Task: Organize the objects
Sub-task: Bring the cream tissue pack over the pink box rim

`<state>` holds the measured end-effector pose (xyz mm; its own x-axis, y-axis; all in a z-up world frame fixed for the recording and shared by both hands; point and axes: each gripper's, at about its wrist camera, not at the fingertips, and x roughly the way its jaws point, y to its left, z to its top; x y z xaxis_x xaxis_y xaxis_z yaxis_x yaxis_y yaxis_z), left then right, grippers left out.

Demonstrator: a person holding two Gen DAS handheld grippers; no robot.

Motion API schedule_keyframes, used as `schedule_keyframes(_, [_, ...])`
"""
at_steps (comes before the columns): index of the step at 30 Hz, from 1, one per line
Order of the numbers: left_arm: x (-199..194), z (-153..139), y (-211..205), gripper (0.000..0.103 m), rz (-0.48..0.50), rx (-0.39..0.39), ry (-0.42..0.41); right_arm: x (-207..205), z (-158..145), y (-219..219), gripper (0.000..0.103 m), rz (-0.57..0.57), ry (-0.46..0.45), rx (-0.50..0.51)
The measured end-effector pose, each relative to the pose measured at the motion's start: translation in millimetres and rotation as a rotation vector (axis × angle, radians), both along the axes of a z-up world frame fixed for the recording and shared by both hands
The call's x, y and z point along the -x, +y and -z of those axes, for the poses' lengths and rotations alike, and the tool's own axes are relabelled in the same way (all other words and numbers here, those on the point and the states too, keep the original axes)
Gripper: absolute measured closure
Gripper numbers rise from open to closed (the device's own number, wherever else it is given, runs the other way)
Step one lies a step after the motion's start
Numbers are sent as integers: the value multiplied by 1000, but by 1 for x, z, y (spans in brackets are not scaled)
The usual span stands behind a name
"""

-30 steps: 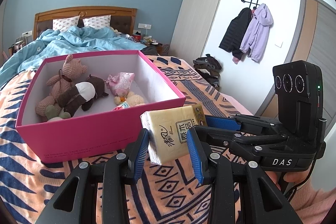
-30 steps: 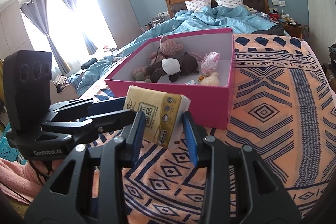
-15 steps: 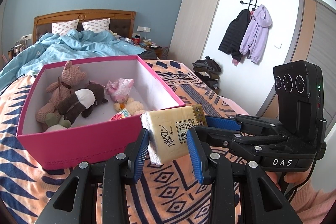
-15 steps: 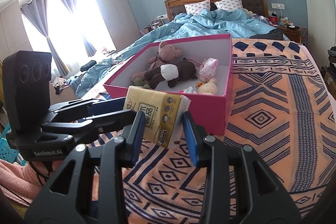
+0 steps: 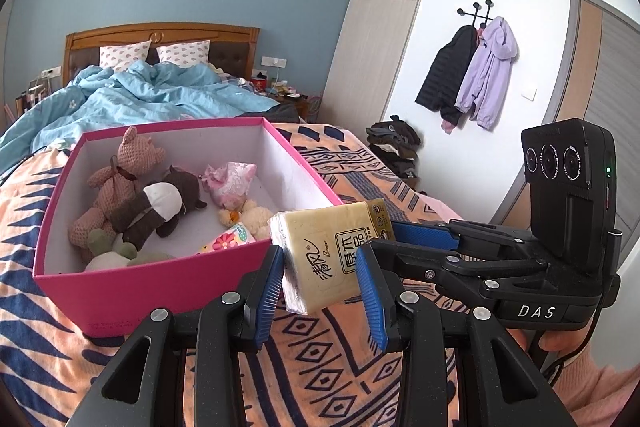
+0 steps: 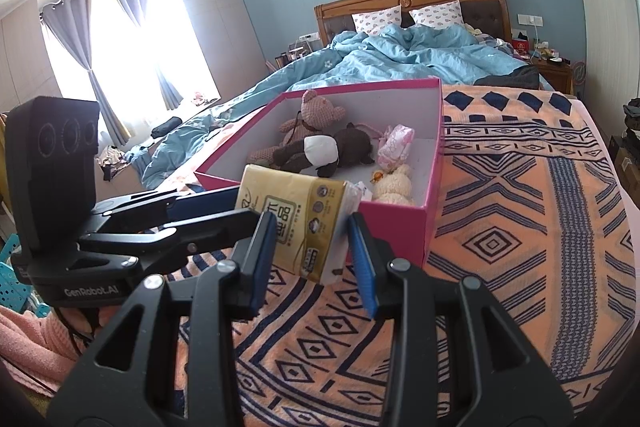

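Both tools (image 5: pixel 320 287) (image 6: pixel 312 251) pinch one tissue pack (image 5: pixel 328 259); only the right view shows curtains (image 6: pixel 120 39).

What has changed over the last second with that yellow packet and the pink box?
Both views now look further down into the pink box, so the two grippers seem to have carried the yellow tissue pack slightly nearer or higher. Nothing was taken hold of or let go: the left gripper and right gripper still clamp the pack from opposite ends, above the patterned blanket. The soft toys lie as before.
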<state>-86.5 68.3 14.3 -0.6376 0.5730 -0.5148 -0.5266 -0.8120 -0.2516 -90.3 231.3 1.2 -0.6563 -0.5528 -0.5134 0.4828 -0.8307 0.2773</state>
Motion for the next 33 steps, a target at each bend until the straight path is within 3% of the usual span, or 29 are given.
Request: schedule_keyframes(33, [5, -9, 1, 66, -5, -11, 39, 9, -12, 2, 63, 4, 29, 4])
